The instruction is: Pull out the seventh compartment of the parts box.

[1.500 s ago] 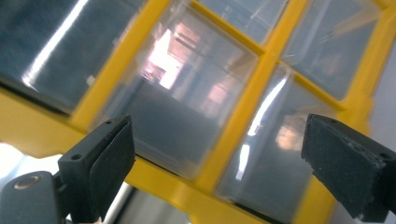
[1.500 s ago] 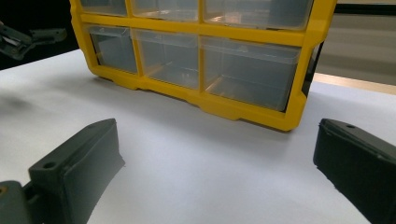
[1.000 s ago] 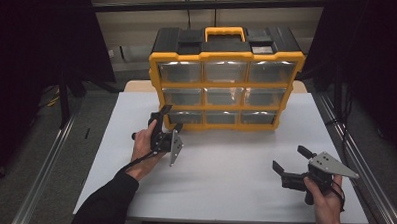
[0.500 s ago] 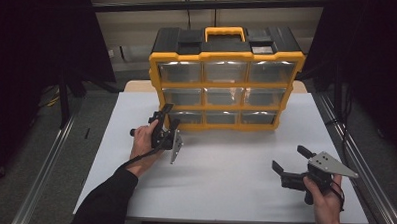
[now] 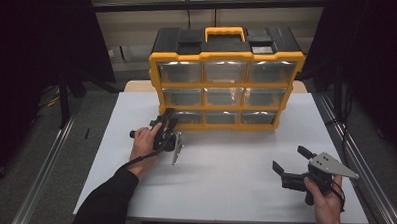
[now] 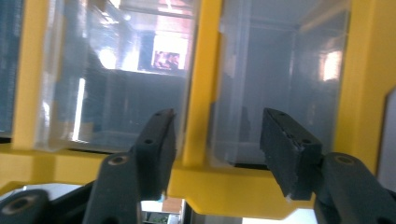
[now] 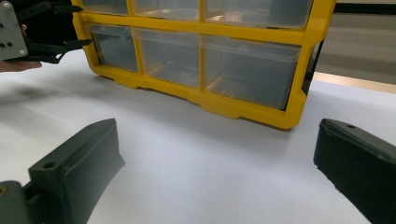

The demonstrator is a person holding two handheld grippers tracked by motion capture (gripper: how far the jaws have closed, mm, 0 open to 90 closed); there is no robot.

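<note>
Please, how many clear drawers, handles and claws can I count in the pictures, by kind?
Clear drawers in the yellow organizer: 9
Organizer carry handle: 1
Claws, left claw and right claw: 2
Total: 12

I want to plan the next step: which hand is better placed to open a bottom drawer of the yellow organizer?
Left. The left gripper is at the bottom-left drawer, its fingers just closing, while the right gripper rests far away.

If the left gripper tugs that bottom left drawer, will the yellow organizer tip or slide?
Tipping looks unlikely: the yellow organizer stands wide and the bottom left drawer sits low. Sliding seems likelier, since its clear drawers look empty, so it is probably light on the smooth white table. The left gripper has just been closing at that drawer's front.
</note>
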